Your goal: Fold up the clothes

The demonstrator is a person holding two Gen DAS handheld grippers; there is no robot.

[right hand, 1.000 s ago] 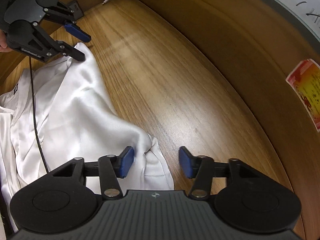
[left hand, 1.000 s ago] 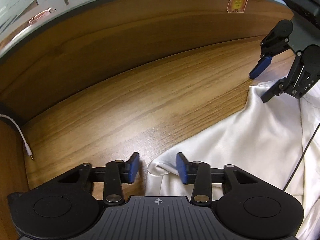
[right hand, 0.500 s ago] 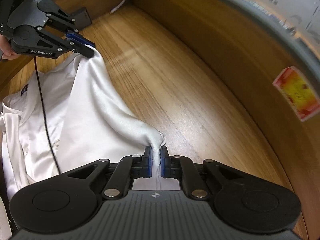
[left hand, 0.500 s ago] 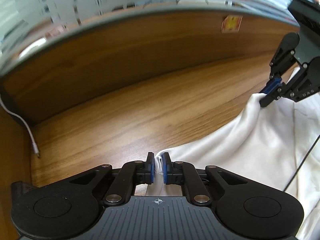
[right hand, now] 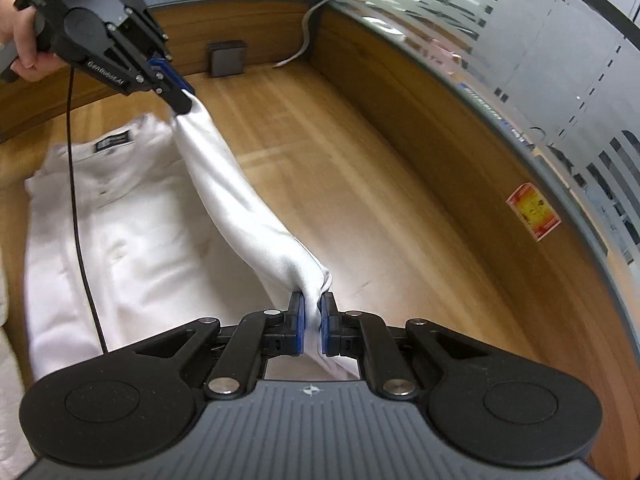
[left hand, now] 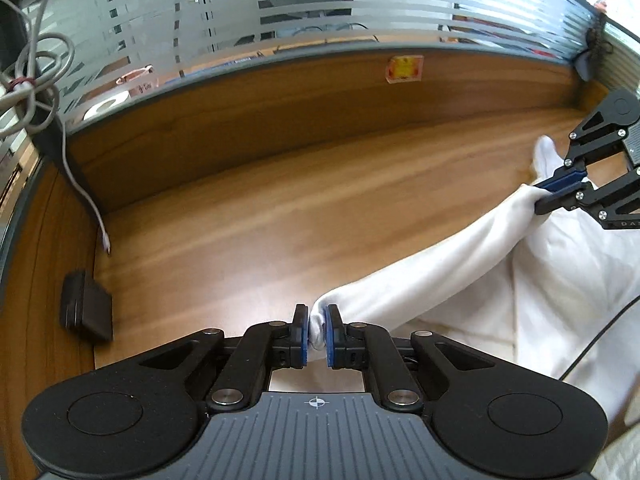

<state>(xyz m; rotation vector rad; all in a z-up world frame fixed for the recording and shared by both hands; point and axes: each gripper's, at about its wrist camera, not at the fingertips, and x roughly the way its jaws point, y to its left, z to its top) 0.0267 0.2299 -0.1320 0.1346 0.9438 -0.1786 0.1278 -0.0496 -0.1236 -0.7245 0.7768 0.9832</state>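
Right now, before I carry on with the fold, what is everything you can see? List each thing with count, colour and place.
shirt: one, white, flat on the desk, one side lifted between both grippers
collar label: one, dark, at the shirt's neck
desk: one, brown wood, with raised back panel
sticker: one, red and yellow, on the back panel
black box: one, in the desk's far corner
loose cable: one, grey-white, hanging near that corner
left gripper: black, blue fingers shut on shirt
right gripper: same, shut on shirt
hand: one, holding left gripper's handle
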